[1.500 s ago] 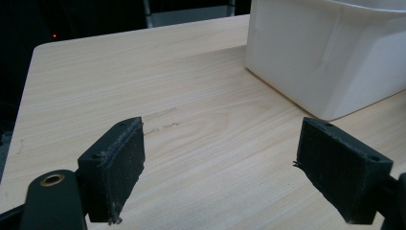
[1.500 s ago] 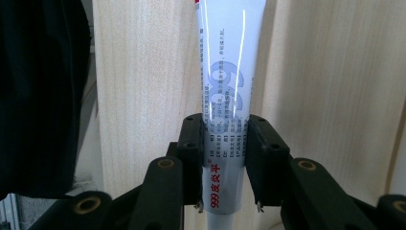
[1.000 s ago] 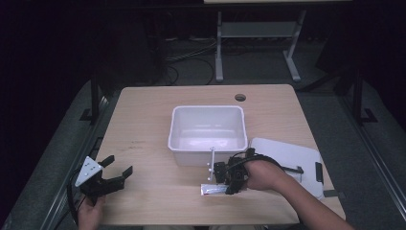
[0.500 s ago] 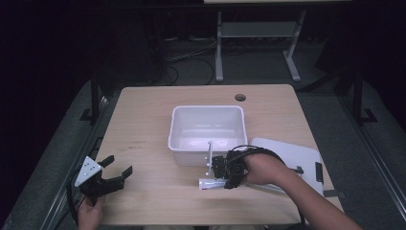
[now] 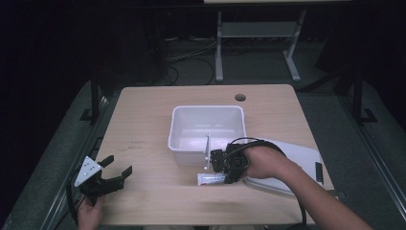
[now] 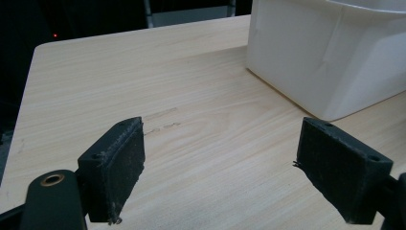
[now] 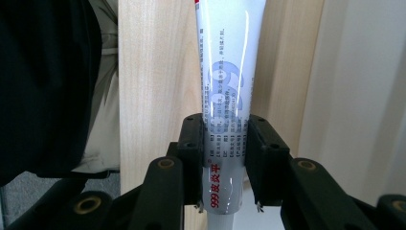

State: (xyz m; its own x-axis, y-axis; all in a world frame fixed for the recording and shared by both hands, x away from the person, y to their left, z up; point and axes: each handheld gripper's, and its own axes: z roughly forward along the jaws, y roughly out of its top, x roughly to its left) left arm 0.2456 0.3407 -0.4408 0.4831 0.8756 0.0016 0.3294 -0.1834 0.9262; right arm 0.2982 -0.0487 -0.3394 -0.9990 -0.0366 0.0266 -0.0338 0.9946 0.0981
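Just in front of the white bin (image 5: 207,128), the right hand-held gripper (image 5: 218,167) clamps a white tube (image 7: 225,96) over the worktop (image 5: 143,120). Well left of the bin, the left hand-held gripper (image 5: 115,173) stands with jaws apart, nothing between them.

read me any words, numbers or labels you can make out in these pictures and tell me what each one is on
"999皮炎平" in red, on the white tube clamped in the right gripper, near the end between the pads.
Several lines of small print above that on the same tube: too small to read.
A faint blue-grey emblem mid-tube: not legible as text.
White bin, wooden table, left gripper: no text visible.
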